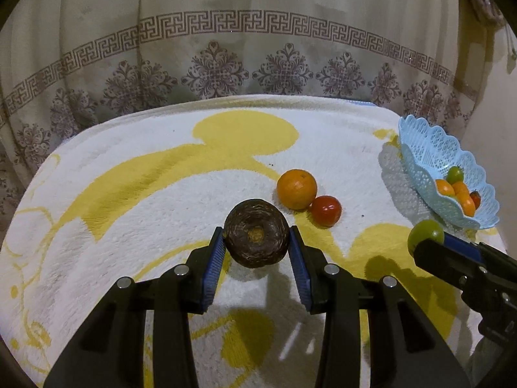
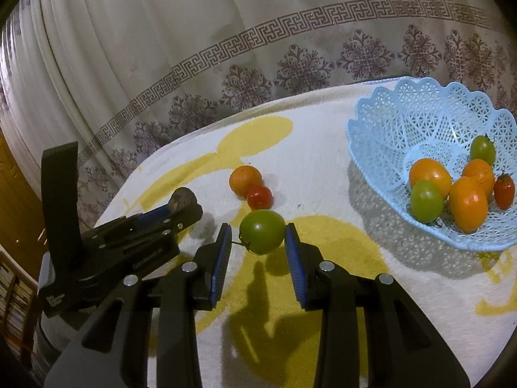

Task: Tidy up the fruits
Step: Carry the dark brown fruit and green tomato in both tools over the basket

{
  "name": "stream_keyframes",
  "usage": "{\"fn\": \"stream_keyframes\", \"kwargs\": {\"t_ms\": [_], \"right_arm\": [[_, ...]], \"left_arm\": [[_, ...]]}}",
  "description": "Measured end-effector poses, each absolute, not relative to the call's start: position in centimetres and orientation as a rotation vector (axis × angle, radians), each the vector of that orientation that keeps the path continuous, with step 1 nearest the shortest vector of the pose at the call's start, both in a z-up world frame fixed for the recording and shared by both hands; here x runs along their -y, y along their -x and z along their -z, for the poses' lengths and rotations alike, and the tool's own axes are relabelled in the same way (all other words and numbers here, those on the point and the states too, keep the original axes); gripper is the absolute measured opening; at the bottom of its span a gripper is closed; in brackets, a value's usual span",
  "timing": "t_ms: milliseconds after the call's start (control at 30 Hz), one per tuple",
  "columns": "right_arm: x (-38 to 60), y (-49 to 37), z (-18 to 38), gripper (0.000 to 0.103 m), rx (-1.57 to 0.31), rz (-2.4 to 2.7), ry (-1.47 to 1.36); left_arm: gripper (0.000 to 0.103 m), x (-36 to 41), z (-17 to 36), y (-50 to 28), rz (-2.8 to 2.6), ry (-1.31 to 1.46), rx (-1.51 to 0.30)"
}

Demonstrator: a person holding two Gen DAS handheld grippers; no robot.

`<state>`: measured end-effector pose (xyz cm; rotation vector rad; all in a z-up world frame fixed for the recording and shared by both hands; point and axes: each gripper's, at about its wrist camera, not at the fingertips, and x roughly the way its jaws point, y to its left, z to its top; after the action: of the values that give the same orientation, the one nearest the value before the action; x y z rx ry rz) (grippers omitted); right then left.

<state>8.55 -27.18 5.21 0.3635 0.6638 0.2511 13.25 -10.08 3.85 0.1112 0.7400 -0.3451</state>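
Left tool (image 1: 257, 242): clamped on dark brown fruit (image 1: 257, 237) (stem end facing camera).
Right tool (image 2: 258, 237): gripping green tomato (image 2: 261, 231).

Green tomato (image 2: 262, 232), brown fruit (image 1: 256, 233), aloft

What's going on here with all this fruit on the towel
A person is sorting fruit with two handheld grippers. The left gripper holds a dark brown fruit, and the right gripper holds a green tomato just short of the blue basket, which already holds several fruits. An orange and a red tomato wait touching on the towel.
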Motion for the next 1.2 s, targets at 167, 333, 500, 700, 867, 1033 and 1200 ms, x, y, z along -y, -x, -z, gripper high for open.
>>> {"fn": "stream_keyframes", "kwargs": {"t_ms": [167, 333, 500, 700, 867, 1033, 1200], "right_arm": [[28.0, -8.1, -6.0, 0.035, -0.63, -0.245, -0.379], [29.1, -7.6, -6.8, 0.035, -0.601, -0.234, -0.4], [30.1, -7.2, -7.5, 0.035, -0.572, -0.222, -0.417], [32.1, -6.6, -8.1, 0.035, -0.537, -0.19, -0.454], [34.2, -6.1, -8.5, 0.035, -0.506, -0.143, -0.486], [36.6, -5.7, -8.4, 0.035, -0.482, -0.051, -0.493], [38.8, -5.4, -8.3, 0.035, -0.47, 0.011, -0.52]], "left_arm": [[0.04, 10.5, -4.6, -12.6, 0.335, -0.106, -0.724], [0.04, 11.2, -5.7, -11.9, 0.333, -0.107, -0.7], [0.04, 12.1, -6.5, -11.4, 0.341, -0.12, -0.68], [0.04, 13.5, -7.1, -11.2, 0.358, -0.144, -0.665], [0.04, 15.2, -7.7, -11.1, 0.383, -0.167, -0.652], [0.04, 17.0, -8.4, -10.9, 0.42, -0.181, -0.639], [0.04, 18.6, -8.8, -10.8, 0.454, -0.191, -0.634]]}}
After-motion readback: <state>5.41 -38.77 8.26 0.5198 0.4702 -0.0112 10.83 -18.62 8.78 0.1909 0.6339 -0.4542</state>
